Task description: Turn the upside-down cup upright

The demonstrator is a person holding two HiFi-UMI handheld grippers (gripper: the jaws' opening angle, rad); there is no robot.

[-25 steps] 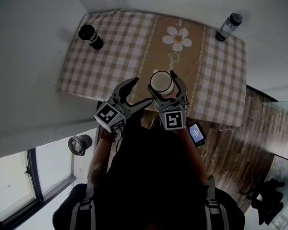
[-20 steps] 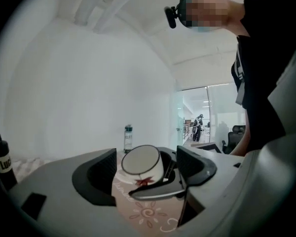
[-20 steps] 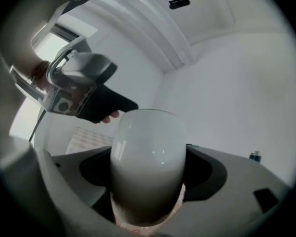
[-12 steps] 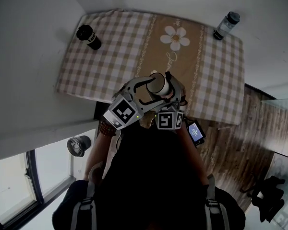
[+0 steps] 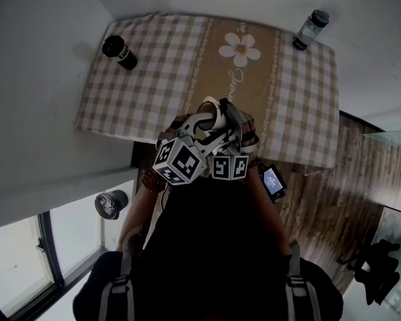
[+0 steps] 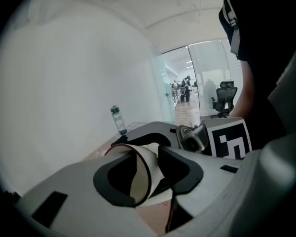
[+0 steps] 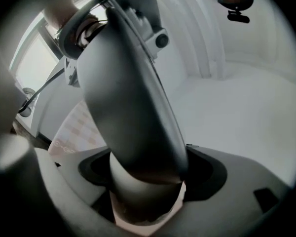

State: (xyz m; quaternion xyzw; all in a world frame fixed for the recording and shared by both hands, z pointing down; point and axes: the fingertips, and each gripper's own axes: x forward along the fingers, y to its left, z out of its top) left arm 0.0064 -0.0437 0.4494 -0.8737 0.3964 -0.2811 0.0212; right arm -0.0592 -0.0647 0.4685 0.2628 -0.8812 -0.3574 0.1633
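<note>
One cup [image 5: 210, 114] sideways, axis roughly level

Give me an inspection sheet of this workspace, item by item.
Surface: table, covered by a checked cloth with a daisy print.
Job's things: cup held between both claws over the table's near edge; it appears tilted, not yet upright.
Clutter: black tumbler at the far left corner; clear bottle at the far right corner.
Grippers: right claw shut on the cup; left claw has just been closing, and the cup fills its gap.
Cables: thin dark lead near the window.
Surroundings: white wall, window, wood floor, small lit screen by the person's right arm.
</note>
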